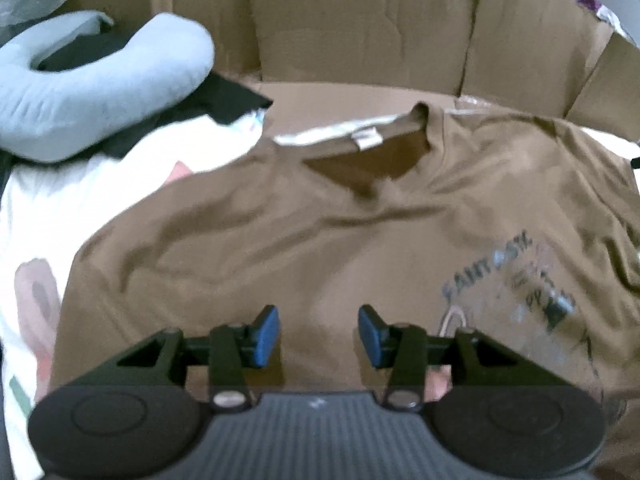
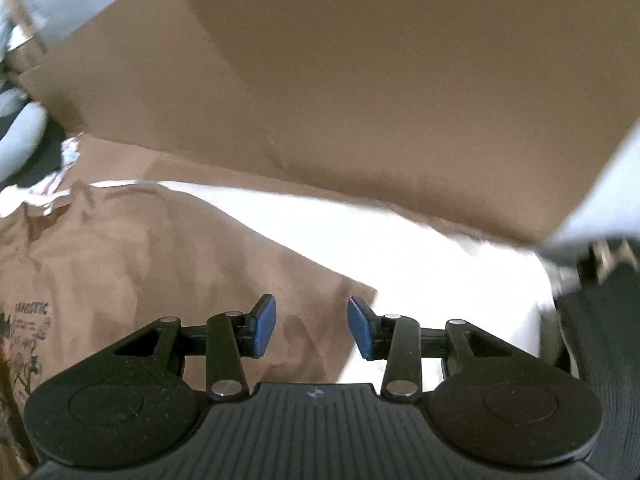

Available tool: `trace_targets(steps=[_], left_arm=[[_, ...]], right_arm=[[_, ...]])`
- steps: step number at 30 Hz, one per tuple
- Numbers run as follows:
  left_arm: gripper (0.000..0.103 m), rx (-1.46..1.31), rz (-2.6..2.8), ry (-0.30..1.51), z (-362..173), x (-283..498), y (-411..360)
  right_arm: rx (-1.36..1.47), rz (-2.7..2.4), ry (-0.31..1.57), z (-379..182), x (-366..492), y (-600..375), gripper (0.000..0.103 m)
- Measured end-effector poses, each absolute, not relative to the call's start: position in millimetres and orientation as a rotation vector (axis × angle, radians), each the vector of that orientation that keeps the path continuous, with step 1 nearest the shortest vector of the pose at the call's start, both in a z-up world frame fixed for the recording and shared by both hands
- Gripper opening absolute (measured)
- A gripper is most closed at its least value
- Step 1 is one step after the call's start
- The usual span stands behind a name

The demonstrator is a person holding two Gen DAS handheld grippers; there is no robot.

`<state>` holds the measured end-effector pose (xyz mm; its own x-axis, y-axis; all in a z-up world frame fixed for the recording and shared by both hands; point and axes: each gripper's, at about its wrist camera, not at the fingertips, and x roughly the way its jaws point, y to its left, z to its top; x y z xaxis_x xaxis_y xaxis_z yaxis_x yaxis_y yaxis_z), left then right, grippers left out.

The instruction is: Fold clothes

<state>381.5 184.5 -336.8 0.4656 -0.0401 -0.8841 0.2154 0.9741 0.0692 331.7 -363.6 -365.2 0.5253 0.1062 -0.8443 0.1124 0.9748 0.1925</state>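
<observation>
Left wrist view is showing the left gripper (image 1: 318,334) hanging over a brown T-shirt (image 1: 320,240), its blue pads (image 1: 266,336) standing partly apart with nothing between them. The shirt is lying spread out, front up, directly ahead of and beneath this gripper, its collar (image 1: 372,156) pointing away and a small white neck label (image 1: 367,139) showing inside it. A dark printed graphic (image 1: 520,292) is sitting ahead and to the right of the gripper. A white patterned sheet (image 1: 60,232) is lying under the shirt and is spreading out to the gripper's left. Further ahead on the left, a pale blue U-shaped pillow (image 1: 100,92) is resting on some black fabric (image 1: 224,96). Cardboard walls (image 1: 360,24) are standing across the far side, beyond the collar.

Right wrist view is blurred. The right gripper (image 2: 312,330) is hovering over the shirt's straight outer edge (image 2: 320,276), its blue pads (image 2: 264,330) likewise partly apart and gripping nothing. Brown cloth is lying under its left finger and out to its left, where the print (image 2: 28,340) is showing again. Bare white sheet (image 2: 440,260) is lying under its right finger and ahead. A large cardboard panel (image 2: 380,80) is filling the space ahead. At the far right a dark object (image 2: 600,320) is showing, too blurred to identify.
</observation>
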Motion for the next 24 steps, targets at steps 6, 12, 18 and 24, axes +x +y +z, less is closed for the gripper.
trace_targets(steps=[6,12,18,24], left_arm=[[0.05,0.201,-0.144,1.116,-330,363,189],[0.052,0.184,-0.119,1.14,-328,359,194],[0.052,0.138,-0.112,1.129,-330,363,189],[0.052,0.143,-0.137,1.108,-328,372,178]], right_arm=[[0.373,-0.058,1.037,-386,333,-377,0.047],[0.423,-0.064,1.046,-396,347,-381,0.042],[0.371,-0.063,1.028,-387,349,-392,0.001],[0.321,-0.089,1.006,-372,357,-404,0.0]])
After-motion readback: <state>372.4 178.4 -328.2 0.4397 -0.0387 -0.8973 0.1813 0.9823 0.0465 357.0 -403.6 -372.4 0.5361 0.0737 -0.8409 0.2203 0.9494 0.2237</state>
